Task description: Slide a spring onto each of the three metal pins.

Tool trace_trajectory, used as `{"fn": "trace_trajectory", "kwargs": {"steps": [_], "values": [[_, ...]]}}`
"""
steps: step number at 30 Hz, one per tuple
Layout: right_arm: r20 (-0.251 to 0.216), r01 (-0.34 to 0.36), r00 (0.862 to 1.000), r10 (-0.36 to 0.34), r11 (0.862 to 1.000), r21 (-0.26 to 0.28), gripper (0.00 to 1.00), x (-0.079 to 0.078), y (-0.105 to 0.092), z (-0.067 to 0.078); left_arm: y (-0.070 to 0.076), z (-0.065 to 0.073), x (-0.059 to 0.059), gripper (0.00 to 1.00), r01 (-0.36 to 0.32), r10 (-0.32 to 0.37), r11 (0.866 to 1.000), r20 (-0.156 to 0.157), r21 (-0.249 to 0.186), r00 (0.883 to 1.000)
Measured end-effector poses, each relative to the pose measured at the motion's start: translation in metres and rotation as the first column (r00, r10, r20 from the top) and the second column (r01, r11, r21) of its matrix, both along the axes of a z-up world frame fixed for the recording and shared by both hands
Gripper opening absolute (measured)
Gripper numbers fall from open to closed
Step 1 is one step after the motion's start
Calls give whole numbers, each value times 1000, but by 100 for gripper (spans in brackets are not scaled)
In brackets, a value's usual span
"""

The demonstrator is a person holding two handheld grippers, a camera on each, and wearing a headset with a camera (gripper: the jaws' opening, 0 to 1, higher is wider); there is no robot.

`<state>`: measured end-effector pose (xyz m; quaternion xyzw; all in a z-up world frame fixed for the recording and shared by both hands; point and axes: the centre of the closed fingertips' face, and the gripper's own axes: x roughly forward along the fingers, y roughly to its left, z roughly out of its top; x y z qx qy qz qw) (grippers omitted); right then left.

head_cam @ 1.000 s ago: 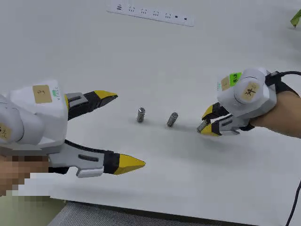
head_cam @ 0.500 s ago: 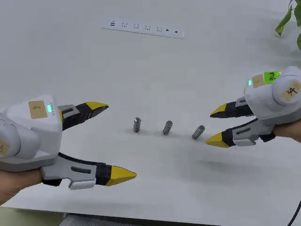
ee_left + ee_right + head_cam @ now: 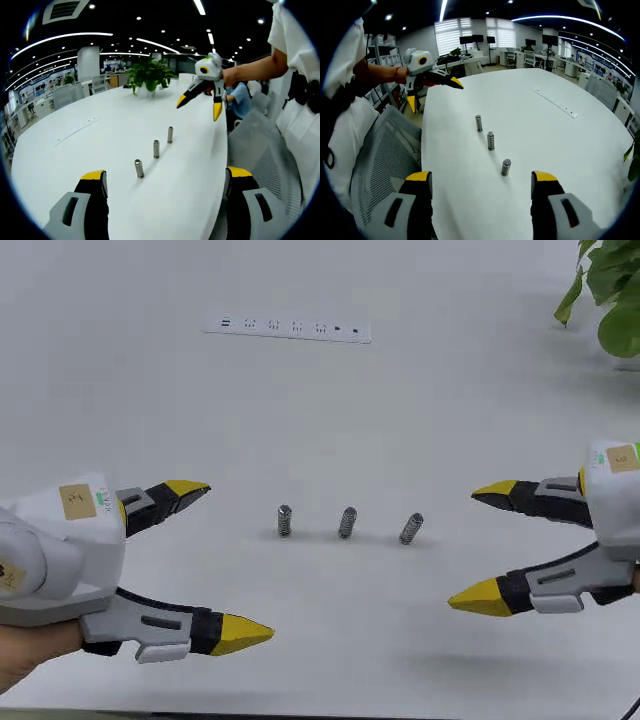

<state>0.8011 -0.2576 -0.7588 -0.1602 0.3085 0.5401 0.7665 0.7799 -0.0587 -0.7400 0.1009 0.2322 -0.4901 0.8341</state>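
Yellow-tipped jaws of the left gripper (image 3: 232, 560) gape wide, empty; right gripper (image 3: 466, 548) likewise spread, holding nothing. Between them, well apart from both, three small grey metal pins stand in a row on the white tabletop (image 3: 330, 430): left pin (image 3: 284, 520), middle pin (image 3: 347, 522), right pin (image 3: 411, 528), each seemingly sleeved in a coiled steel spring. The right pin leans. Risk: a stray jaw tip or a table jolt topples it and its spring slides off.

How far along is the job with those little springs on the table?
It looks finished: three springs stand in a row on the table, apparently mounted, the rightmost leaning. Nothing is in hand: left gripper and right gripper are open and empty. Nothing seems left.
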Motion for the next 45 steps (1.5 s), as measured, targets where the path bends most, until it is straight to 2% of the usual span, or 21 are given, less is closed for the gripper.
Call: {"fn": "trace_trajectory", "kwargs": {"steps": [3, 8, 16, 36, 45], "values": [[9, 20, 1000, -21, 999, 35, 87, -8, 1, 3, 3, -3, -1, 100, -3, 3, 1000, -7, -1, 1000], [4, 46, 999, -47, 997, 54, 90, -16, 2, 4, 9, -8, -1, 100, -9, 9, 1000, -17, -2, 1000], [14, 62, 998, -64, 995, 77, 91, -21, 4, 7, 4, -11, -8, 100, -7, 8, 1000, -27, 10, 1000], [25, 66, 997, -68, 994, 91, 91, -21, 0, 8, 11, -16, -10, 100, -4, 5, 1000, -26, 18, 1000], [30, 68, 997, -71, 993, 93, 91, -18, -8, 5, 7, -12, -12, 100, -1, 1, 1000, -22, 19, 1000]]}}
